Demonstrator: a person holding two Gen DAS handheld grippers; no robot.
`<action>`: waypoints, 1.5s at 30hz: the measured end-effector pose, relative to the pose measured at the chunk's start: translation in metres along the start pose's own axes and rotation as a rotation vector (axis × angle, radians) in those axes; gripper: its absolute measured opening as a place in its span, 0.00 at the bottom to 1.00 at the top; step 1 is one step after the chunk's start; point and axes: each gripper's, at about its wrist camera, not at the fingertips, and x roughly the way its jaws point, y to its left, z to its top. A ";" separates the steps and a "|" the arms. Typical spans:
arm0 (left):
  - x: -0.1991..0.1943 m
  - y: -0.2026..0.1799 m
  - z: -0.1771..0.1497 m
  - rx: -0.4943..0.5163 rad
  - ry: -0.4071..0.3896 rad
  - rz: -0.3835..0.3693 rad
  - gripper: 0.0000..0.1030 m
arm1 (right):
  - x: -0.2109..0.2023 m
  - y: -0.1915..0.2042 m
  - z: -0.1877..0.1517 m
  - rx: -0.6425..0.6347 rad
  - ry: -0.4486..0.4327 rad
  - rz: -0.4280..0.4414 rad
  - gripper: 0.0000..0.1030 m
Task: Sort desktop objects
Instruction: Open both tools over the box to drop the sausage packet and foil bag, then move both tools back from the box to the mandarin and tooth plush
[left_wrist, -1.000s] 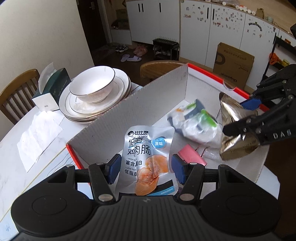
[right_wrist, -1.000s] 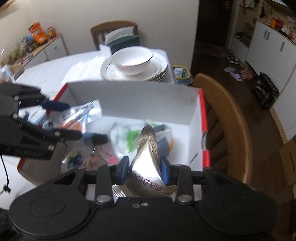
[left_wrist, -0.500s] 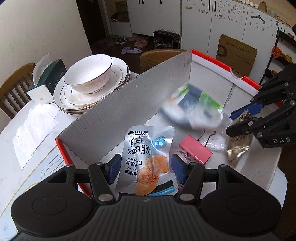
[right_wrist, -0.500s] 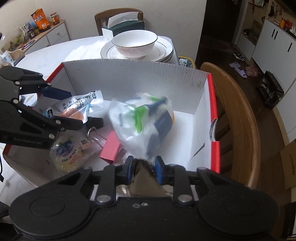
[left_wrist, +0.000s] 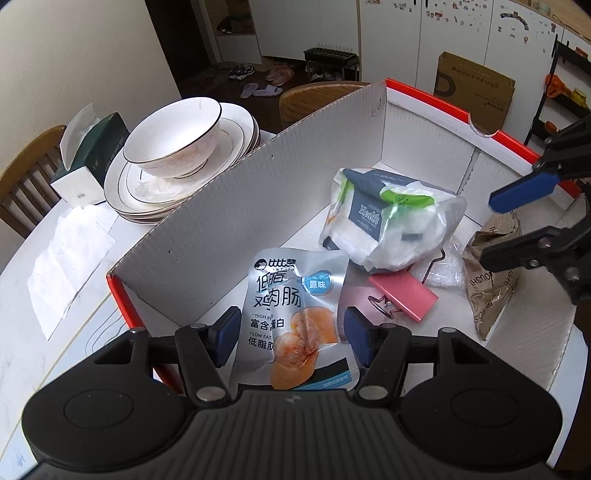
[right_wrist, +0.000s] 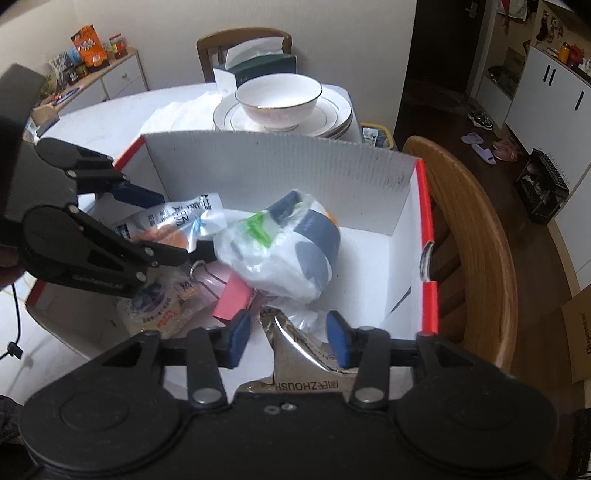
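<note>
White counter carries the red-edged cardboard box (left_wrist: 236, 206), and your left hand-held gripper (left_wrist: 291, 334) hangs spread over its near end, the sausage pouch (left_wrist: 295, 295) lying loose between the pads, long axis pointing away from you. Your right hand-held gripper (right_wrist: 290, 338) has just been opening, the foil bag (right_wrist: 295, 345) loose between its pads; beyond lie the pink clip (left_wrist: 402, 297), the tissue pack (left_wrist: 391, 221), then bare floor to the far wall.
</note>
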 end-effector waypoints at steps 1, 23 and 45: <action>0.000 0.000 0.000 0.000 -0.001 -0.001 0.60 | -0.002 0.000 0.000 0.001 -0.004 0.005 0.53; -0.053 0.005 -0.015 -0.054 -0.130 -0.040 0.66 | -0.027 0.026 0.004 -0.008 -0.058 0.034 0.70; -0.148 0.046 -0.079 -0.152 -0.314 -0.084 0.73 | -0.053 0.100 0.023 -0.003 -0.154 0.033 0.87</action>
